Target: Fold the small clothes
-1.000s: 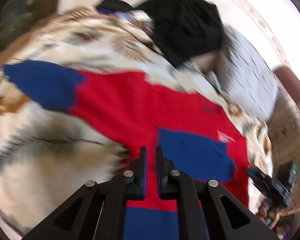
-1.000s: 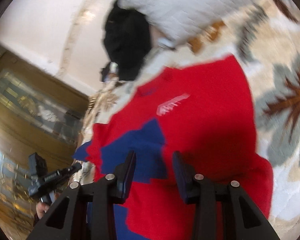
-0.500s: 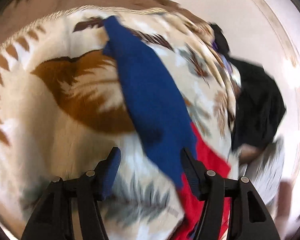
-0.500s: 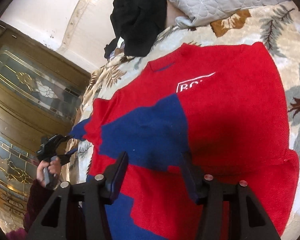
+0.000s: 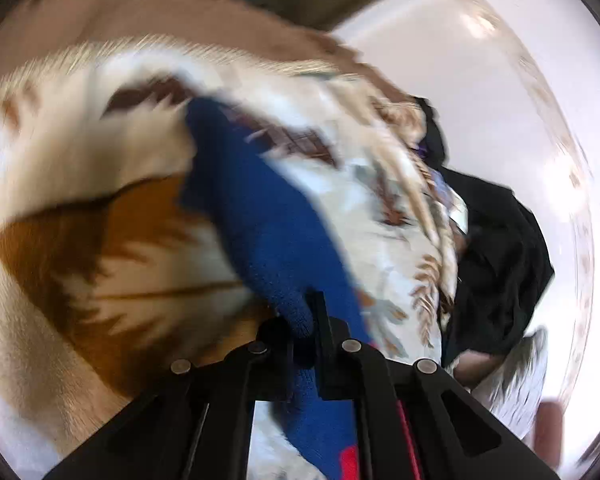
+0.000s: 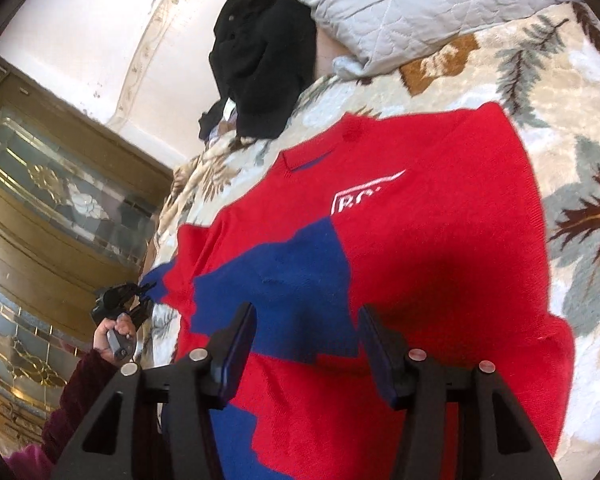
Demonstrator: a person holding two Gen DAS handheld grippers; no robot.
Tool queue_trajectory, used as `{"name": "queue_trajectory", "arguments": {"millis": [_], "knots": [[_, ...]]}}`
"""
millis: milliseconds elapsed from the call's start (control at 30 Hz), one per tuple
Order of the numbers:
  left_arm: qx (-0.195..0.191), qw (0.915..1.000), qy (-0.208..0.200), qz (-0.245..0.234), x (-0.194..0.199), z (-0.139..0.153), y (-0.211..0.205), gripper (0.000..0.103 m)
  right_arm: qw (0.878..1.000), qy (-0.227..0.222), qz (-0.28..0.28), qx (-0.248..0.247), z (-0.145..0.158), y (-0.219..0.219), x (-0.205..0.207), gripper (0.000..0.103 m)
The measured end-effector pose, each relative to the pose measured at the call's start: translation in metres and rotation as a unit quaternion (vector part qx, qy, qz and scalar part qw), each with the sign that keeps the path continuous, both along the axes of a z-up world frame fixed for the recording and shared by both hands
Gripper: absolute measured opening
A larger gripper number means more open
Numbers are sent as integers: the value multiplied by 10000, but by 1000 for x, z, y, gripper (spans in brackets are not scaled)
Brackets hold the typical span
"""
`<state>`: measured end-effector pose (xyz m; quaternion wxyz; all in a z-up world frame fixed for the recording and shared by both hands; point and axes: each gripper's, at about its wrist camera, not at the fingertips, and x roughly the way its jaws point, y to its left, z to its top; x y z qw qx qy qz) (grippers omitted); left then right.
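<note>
One red-and-blue sweater point(image 6: 420, 280), one black garment point(image 6: 260, 60), one grey quilt point(image 6: 400, 4), one leaf-patterned blanket point(image 6: 560, 100)

Pale wall point(image 6: 80, 20) with ornate trim, gilded glass-panelled wardrobe point(image 6: 40, 208) below it, leaf-patterned blanket point(image 6: 540, 80) on bed beside the wardrobe

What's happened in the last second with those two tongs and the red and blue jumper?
The left tongs, shut over the jumper's red front a second ago, swung out to the blue sleeve, opened around it, and have now closed on it. The right tongs opened wider and hang open over the jumper, holding nothing. The jumper stays spread on the patterned blanket, and the black clothes haven't moved.
</note>
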<state>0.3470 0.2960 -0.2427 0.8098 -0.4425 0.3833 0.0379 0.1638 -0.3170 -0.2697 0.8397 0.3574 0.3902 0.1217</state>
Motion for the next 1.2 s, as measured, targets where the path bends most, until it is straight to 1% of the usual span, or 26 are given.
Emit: {"name": "queue_trajectory", "arguments": {"millis": [67,133,200,267,333,367,433,467,533,600,633,667,700,733,767,800,833,867,933,967,1000,1067,1100,1133,1167,1200], "knots": [[327,9986,-242,-329,2,25,-17,6,9999,-37,-156,50,2,-7,-3,56],[663,9940,-467,-735,3,53,-42,6,9992,-58,-380,131,4,-17,-8,56],[1051,9836,-723,-1271,-1,85,-78,6,9978,-71,-602,275,6,-30,-14,56],[1448,9686,-893,-1811,-8,113,-121,6,9964,-78,-756,387,8,-40,-18,57],[1699,9518,-1005,-2348,-19,134,-168,6,9943,-115,-927,509,11,-52,-26,57],[1820,9413,-1057,-2639,-26,143,-195,6,9937,-131,-974,537,12,-55,-28,58],[2091,9151,-1132,-3257,-43,154,-255,6,9923,-182,-1082,571,15,-64,-34,58],[2166,9045,-1149,-3490,-50,155,-278,6,9916,-214,-1132,583,17,-69,-37,58],[2308,8738,-1157,-4120,-73,152,-340,6,9905,-250,-1217,596,19,-76,-43,58],[2513,8452,-1008,-4607,-92,138,-389,7,9891,-245,-1298,647,19,-85,-48,58],[2632,8281,-898,-4868,-101,130,-411,9,9883,-252,-1351,669,20,-90,-51,58],[2738,8021,-693,-5261,-114,115,-438,17,9875,-264,-1398,673,20,-94,-54,58],[2792,7863,-539,-5485,-123,106,-450,27,9870,-270,-1427,682,20,-97,-56,58],[2866,7701,-411,-5684,-133,95,-461,33,9863,-261,-1465,709,20,-100,-58,58],[2962,7578,-334,-5804,-143,86,-464,41,9862,-237,-1474,719,20,-102,-58,58],[2995,7559,-327,-5813,-152,84,-461,43,9867,-206,-1453,695,20,-101,-58,58],[2970,7604,-315,-5767,-155,82,-450,43,9879,-178,-1409,629,20,-99,-57,58],[2889,7689,-305,-5696,-154,83,-439,43,9890,-159,-1366,550,20,-95,-56,58],[2639,7960,-337,-5436,-149,88,-407,50,9926,-111,-1183,251,23,-82,-49,59],[2532,8178,-397,-5152,-142,92,-382,58,9938,-94,-1094,157,23,-76,-47,59],[2502,8346,-473,-4884,-139,95,-361,64,9953,-68,-967,72,23,-68,-44,60],[2568,8595,-558,-4384,-131,95,-328,68,9975,-53,-680,-163,26,-47,-37,64],[2676,8702,-505,-4106,-126,91,-311,68,9977,-105,-523,-423,31,-32,-34,66],[2737,8779,-411,-3907,-122,86,-299,68,9971,-179,-392,-628,34,-20,-32,70],[2714,8890,-287,-3676,-113,77,-284,68,9957,-270,-220,-860,38,-5,-29,73],[2650,8952,-225,-3576,-107,70,-277,68,9937,-322,-61,-1071,41,9,-25,75]]}}
